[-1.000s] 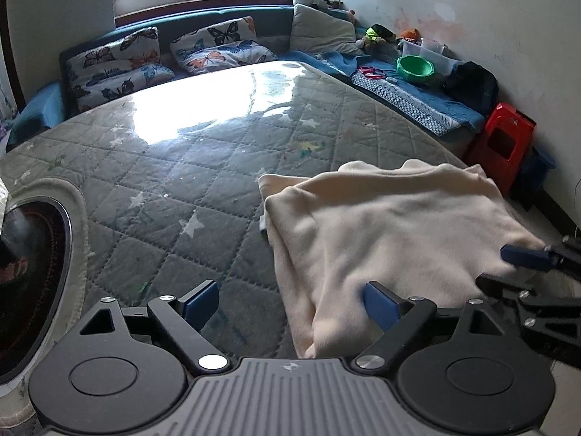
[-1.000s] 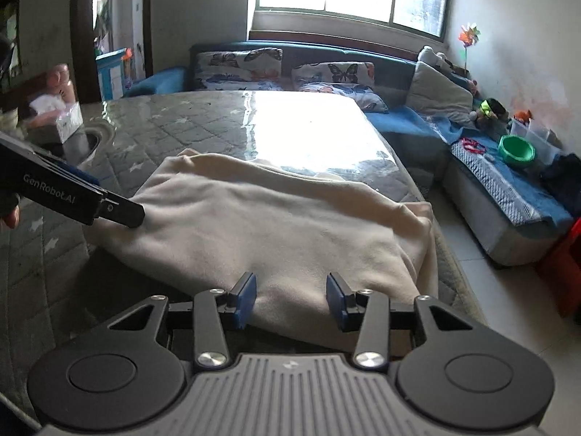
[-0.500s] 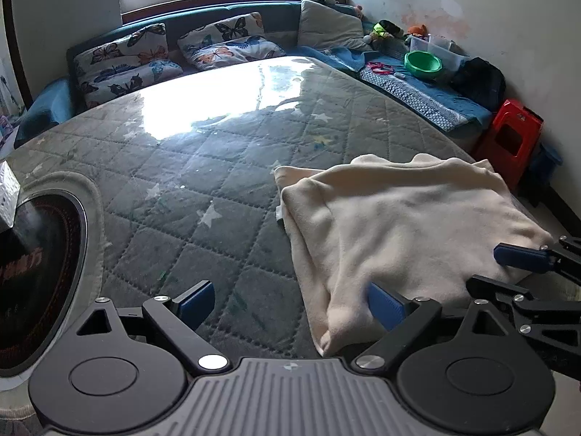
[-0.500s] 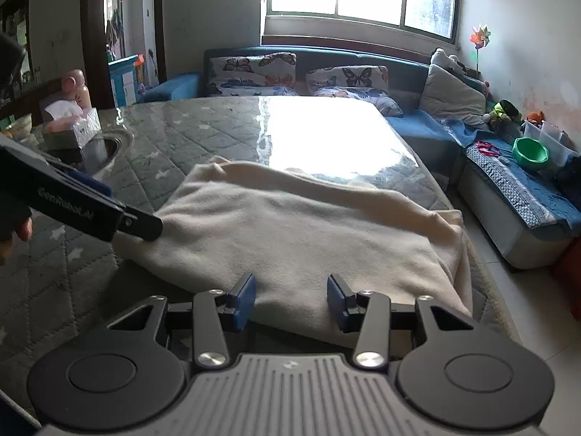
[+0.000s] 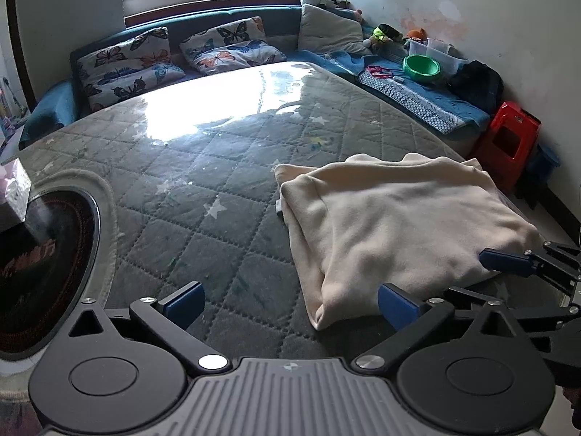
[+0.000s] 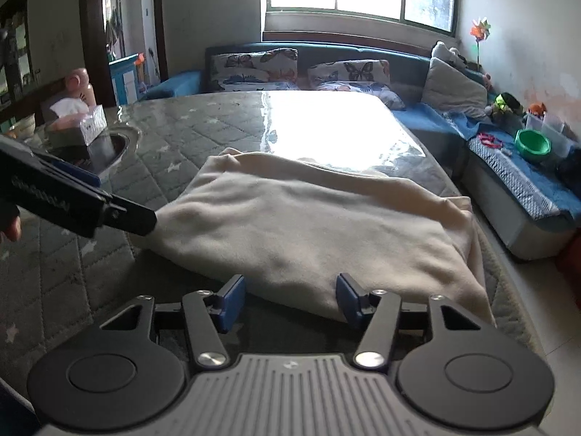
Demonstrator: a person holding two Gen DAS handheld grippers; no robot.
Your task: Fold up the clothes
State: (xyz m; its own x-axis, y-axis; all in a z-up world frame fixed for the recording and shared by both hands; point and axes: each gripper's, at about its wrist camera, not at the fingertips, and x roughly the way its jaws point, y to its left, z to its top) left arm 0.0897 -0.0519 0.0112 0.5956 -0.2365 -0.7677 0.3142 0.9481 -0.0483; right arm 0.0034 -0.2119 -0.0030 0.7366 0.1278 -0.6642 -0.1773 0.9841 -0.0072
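A folded cream cloth [image 5: 395, 225] is lying on the right part of a quilted grey mattress [image 5: 203, 181] as two hand-held grippers are sitting at its near edge. In the left wrist view, a dark round tray [image 5: 40, 265] is sitting at the far left of the mattress, a corner of a tissue box [image 5: 14, 185] is peeking in above it, and the left gripper [image 5: 288, 303] is hovering with its jaws spread wide, its left finger [image 5: 183, 303] over bare mattress and its right finger [image 5: 397, 305] just beside the cloth's near corner, gripping nothing. Farther right in that view, the right gripper [image 5: 504, 272] is coming in from the edge with one blue finger [image 5: 503, 259] against the cloth's near right side, and a red stool [image 5: 508, 141] is standing on the floor beyond the mattress, something the other camera barely catches. The right wrist view is showing what the first cannot: the whole tissue box [image 6: 80, 118] and a pink bottle [image 6: 81, 85] at the far left, and the left gripper [image 6: 120, 216] seen side-on, its tip touching the cloth's [image 6: 308, 225] left corner. In the middle, the right gripper [image 6: 287, 299] is holding its jaws apart at the cloth's near edge, clamping nothing. Both views are showing butterfly pillows [image 6: 254, 67] along the sofa under the window and a green bowl [image 6: 533, 145] on the blue bench at right.
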